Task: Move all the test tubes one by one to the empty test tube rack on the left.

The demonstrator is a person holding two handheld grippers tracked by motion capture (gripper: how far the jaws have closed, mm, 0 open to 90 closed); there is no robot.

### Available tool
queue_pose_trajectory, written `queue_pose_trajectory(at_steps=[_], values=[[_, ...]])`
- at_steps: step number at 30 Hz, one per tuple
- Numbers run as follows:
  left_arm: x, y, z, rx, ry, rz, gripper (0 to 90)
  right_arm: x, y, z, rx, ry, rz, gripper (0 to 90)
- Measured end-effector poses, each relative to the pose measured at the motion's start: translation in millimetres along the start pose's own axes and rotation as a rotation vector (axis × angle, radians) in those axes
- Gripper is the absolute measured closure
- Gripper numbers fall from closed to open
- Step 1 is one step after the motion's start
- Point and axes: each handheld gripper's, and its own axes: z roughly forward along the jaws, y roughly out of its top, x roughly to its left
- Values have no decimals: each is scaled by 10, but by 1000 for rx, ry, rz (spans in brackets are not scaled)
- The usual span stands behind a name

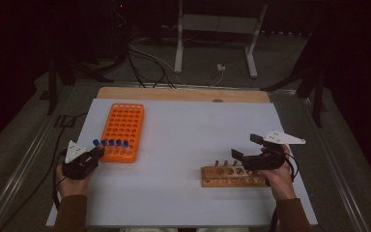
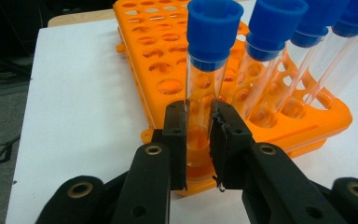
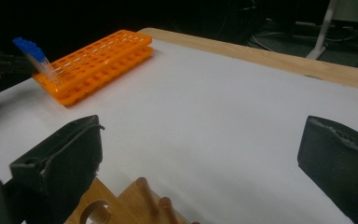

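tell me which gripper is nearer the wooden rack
Right. The right gripper hovers open right over the wooden rack, while the left gripper is across the table, clamped on a blue-capped tube in the orange rack.

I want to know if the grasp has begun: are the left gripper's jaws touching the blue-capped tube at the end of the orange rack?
Touching. In the left gripper view, both jaws of the left gripper press against the tube, with no gap either side.
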Motion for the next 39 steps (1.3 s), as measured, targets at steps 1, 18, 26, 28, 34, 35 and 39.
queue_pose_trajectory(at_steps=[1,18,26,28,34,35,39], values=[[-4,-1,1,0,2,0,780,4,-6,-10,-6,1,0,1],[39,4,-237,-94,-12,-102,480,33,-212,-130,-94,-3,9,1],[-118,97,-448,-178,-65,-80,252,91,-280,-174,-121,-18,-24,1],[-159,119,-479,-192,-73,-77,207,91,-296,-188,-125,-21,-26,1],[-297,195,-576,-228,-95,-62,132,67,-352,-231,-139,-48,-30,1],[-315,201,-584,-227,-100,-55,119,61,-359,-242,-146,-49,-25,1],[-368,215,-599,-224,-97,-56,24,67,-389,-274,-163,-59,-17,1]])
